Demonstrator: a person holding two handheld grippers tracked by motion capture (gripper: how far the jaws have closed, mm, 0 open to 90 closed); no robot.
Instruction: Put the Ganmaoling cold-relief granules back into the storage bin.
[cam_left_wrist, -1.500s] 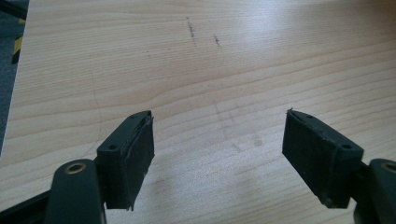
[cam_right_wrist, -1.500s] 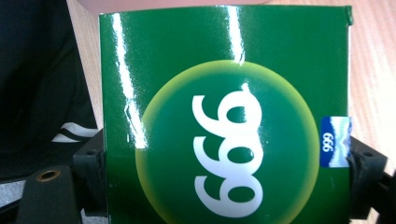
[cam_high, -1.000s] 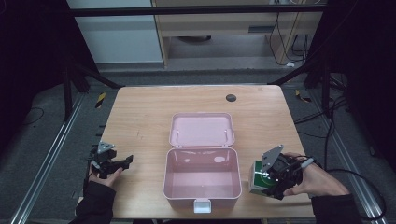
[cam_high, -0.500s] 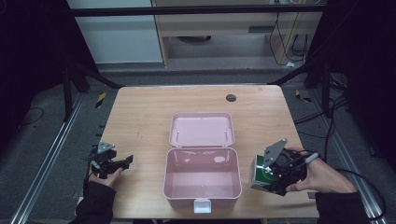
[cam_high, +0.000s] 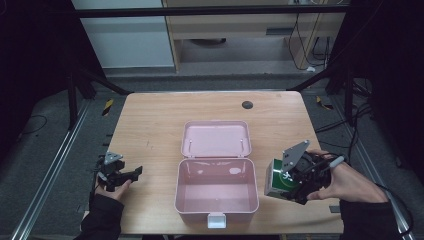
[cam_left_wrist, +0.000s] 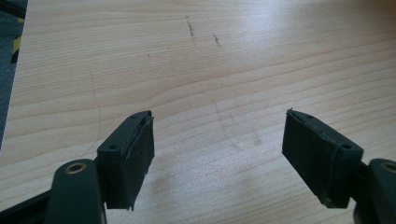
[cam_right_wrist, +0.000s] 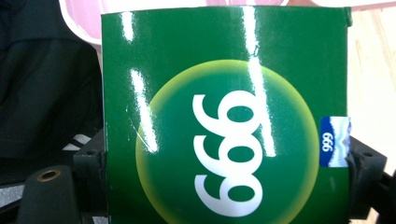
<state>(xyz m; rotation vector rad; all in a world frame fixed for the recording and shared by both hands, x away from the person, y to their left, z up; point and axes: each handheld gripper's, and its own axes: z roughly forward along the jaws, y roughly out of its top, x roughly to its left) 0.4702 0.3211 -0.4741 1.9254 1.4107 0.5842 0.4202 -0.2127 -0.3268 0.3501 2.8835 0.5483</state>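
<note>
High view: green box (cam_high: 278, 178) clamped in right tongs (cam_high: 292, 184), clear of the worktop (cam_high: 150, 115) — just right of open pink case (cam_high: 216, 200). Left tongs (cam_high: 131, 173) released, empty, farther off.

A green box (cam_right_wrist: 224, 116) stands between the two black jaws of the right gripper (cam_right_wrist: 224, 186), one jaw pressed to each side. The glossy face bears a yellow-green disc with white digits that read 666 or 999, depending on orientation. A small blue label sits at the box's right edge, beside the right jaw. A pink container (cam_right_wrist: 81, 23) shows behind the top left corner of the box. Pale wooden table (cam_right_wrist: 373, 70) is visible to the right.
</note>
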